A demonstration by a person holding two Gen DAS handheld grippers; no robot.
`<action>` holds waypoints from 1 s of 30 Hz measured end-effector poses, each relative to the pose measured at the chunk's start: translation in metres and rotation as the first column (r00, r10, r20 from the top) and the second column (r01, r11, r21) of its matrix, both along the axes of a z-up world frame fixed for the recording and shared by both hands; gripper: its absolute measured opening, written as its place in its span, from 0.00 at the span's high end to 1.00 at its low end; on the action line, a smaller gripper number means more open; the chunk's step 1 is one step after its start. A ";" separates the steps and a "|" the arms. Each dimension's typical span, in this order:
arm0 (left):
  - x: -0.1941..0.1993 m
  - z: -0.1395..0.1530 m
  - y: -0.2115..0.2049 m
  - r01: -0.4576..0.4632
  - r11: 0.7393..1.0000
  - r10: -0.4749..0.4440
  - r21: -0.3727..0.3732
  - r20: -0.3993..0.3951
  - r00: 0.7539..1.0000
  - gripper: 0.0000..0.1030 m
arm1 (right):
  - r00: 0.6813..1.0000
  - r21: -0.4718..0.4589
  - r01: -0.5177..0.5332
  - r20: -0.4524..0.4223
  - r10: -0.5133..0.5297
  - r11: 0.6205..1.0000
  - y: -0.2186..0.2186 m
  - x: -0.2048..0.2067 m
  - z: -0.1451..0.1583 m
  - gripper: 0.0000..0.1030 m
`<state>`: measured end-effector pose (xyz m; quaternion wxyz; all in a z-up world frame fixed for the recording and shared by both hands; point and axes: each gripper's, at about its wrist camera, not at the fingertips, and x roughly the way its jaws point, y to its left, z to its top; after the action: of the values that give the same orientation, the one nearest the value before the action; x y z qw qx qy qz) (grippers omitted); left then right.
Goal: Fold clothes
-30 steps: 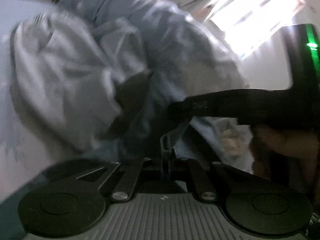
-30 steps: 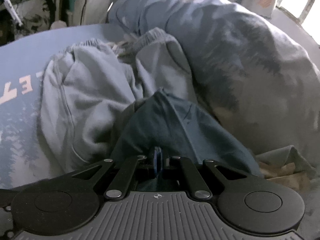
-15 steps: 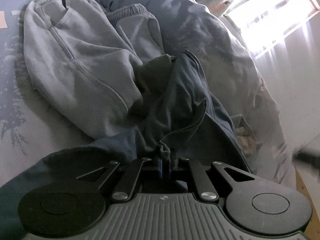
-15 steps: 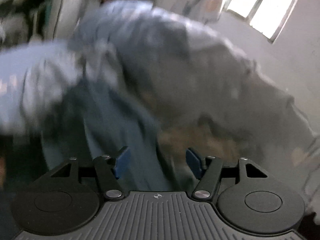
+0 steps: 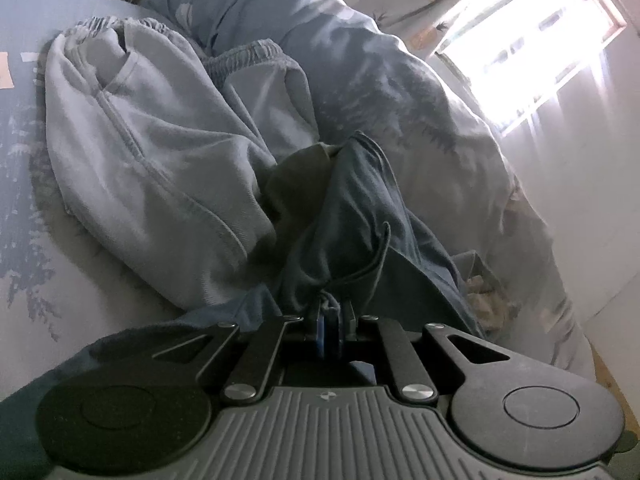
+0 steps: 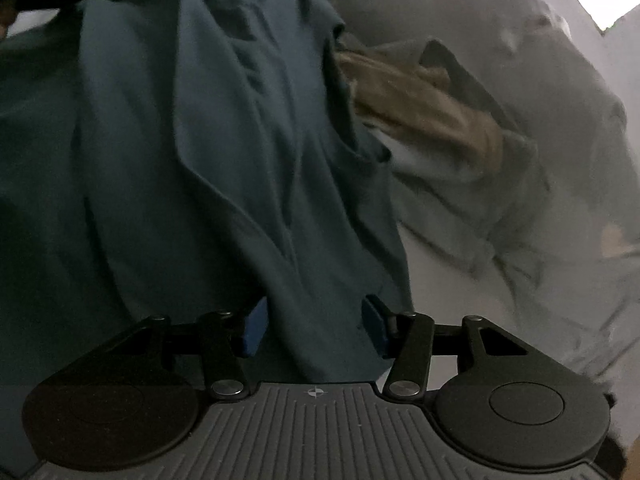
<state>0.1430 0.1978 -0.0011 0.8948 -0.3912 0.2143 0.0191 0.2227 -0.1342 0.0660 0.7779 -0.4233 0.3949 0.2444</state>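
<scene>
Dark blue garment (image 5: 360, 216) lies bunched on the bed (image 5: 24, 184), left gripper (image 5: 330, 320) clamped on its edge; right gripper (image 6: 314, 324), fingers apart and closing, should pinch the hem between them squarely.

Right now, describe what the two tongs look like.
Both are alike: left tongs and right tongs have blue pads on black linkage arms with silver pivot screws, two round black discs at the sides, and a grey ribbed body bearing a small crosshair mark. No cables or sleeves show.
</scene>
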 end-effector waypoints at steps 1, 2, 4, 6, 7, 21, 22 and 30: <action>0.000 0.000 0.000 0.000 1.000 0.000 0.004 0.001 1.000 0.90 | 1.000 0.008 0.003 -0.001 -0.003 1.000 -0.003 0.002 -0.003 0.47; 0.001 0.001 0.000 0.000 1.000 0.000 0.008 0.003 1.000 0.90 | 1.000 0.015 0.005 -0.003 -0.005 1.000 -0.006 0.003 -0.007 0.48; 0.001 0.002 -0.001 -0.001 1.000 0.001 0.016 0.006 1.000 0.90 | 1.000 0.039 -0.003 0.018 0.002 0.999 -0.003 0.003 -0.010 0.51; 0.000 0.004 -0.002 -0.003 1.000 0.003 0.023 0.014 1.000 0.90 | 0.990 0.070 0.046 0.129 -0.054 0.996 -0.003 0.009 -0.005 0.55; 0.000 0.006 -0.002 -0.004 1.000 0.003 0.026 0.018 1.000 0.90 | 0.972 0.078 0.099 0.204 -0.114 0.992 -0.005 0.013 -0.003 0.55; -0.003 0.006 0.002 0.001 1.000 0.000 -0.021 0.039 0.999 0.90 | 0.930 0.224 0.218 0.246 -0.271 0.950 0.002 0.001 0.033 0.56; -0.003 0.006 0.002 0.001 1.000 0.000 -0.025 0.037 0.999 0.90 | 0.942 0.228 0.177 0.244 -0.232 0.957 0.015 -0.002 0.035 0.56; -0.001 0.004 0.005 0.009 0.999 -0.008 -0.054 0.030 1.000 0.90 | 0.974 0.146 -0.147 0.193 0.117 0.978 0.121 -0.020 0.031 0.54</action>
<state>0.1424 0.2028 0.0026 0.8871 -0.4146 0.2030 0.0036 0.2032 -0.0132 0.0973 0.8242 -0.4058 0.2718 0.2866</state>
